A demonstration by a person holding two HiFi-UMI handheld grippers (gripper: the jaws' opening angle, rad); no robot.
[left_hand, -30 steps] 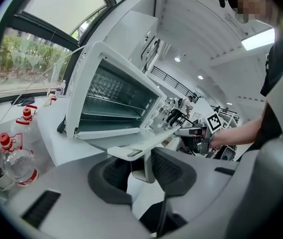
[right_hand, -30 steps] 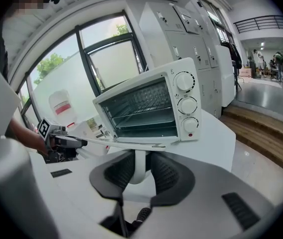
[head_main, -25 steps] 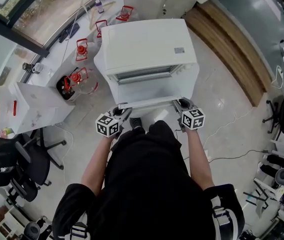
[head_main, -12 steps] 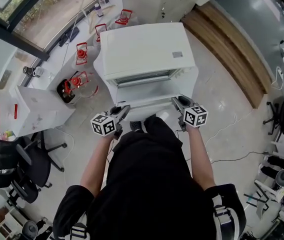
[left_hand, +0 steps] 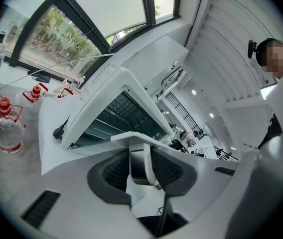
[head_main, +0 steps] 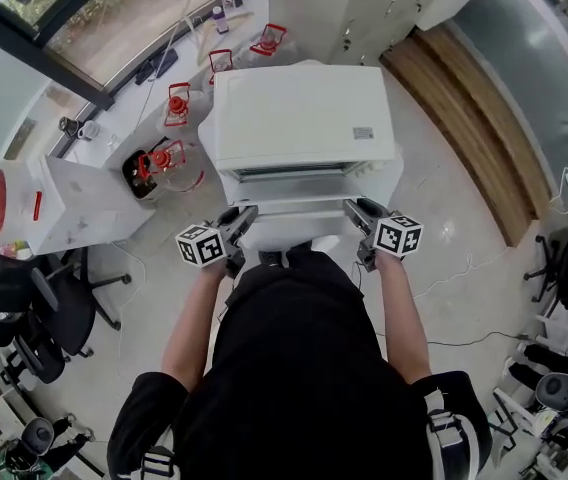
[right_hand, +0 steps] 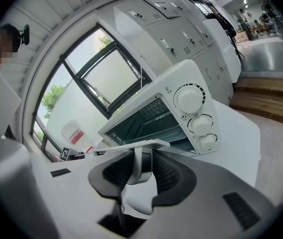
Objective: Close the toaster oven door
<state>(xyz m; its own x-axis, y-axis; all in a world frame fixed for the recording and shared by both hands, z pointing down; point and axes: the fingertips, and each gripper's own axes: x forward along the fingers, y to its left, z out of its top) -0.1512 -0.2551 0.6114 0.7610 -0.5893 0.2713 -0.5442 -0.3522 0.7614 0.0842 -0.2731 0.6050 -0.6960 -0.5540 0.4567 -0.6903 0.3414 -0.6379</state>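
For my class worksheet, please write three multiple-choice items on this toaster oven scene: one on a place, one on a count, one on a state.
1. Seen from the front, where are the toaster oven's control knobs?
A) right of the door opening
B) on the top
C) left of the door opening

2. How many control knobs are there?
A) two
B) three
C) five

3. What is the state of the door?
A) fully shut
B) open, with the left gripper and right gripper clamped on its door handle
C) taken off

Answers:
1 A: the right gripper view shows them beside the opening, on its right.
2 B: three dials are stacked there.
3 B: the oven's inside shows behind the door, and each gripper view has a handle post between its jaws.
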